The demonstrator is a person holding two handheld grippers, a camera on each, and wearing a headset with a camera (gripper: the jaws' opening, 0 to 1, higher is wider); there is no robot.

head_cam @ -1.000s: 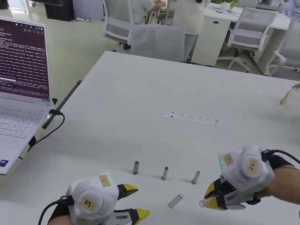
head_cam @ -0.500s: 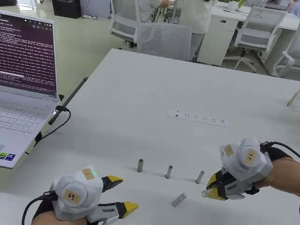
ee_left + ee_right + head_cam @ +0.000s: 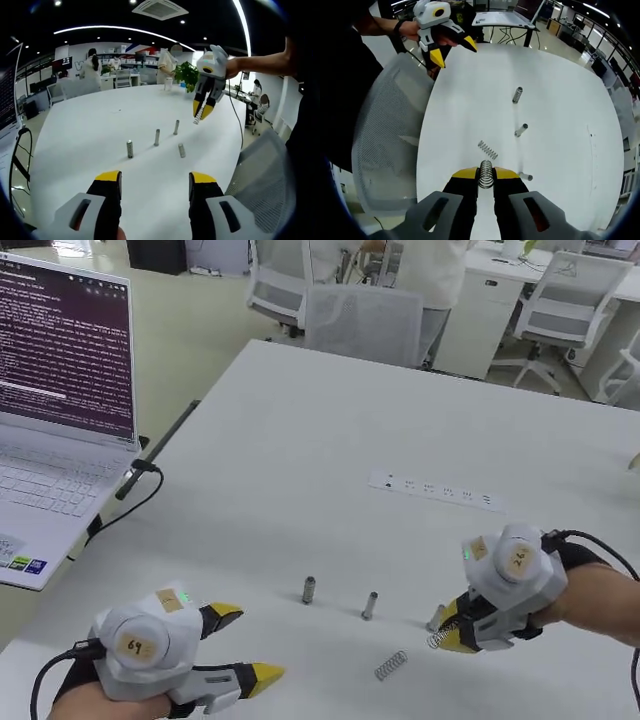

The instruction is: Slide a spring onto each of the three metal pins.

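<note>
Step in hand: fitting a spring to the right-hand pin [image 3: 437,617]. The right gripper [image 3: 458,637] pinches the held spring [image 3: 485,173], whose free end hangs just beside that pin, last in the row near the worktop's [image 3: 330,440] near edge. The left-hand pin [image 3: 309,589] appears already sleeved; the middle pin [image 3: 370,605] is bare. The loose spring [image 3: 391,665] lies closer to that edge. Next move: align the coil bore over the pin tip, then lower. The left gripper [image 3: 245,643] is spread, empty.

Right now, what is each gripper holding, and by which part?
The right gripper holds a spring by one end; the left gripper holds nothing.
</note>
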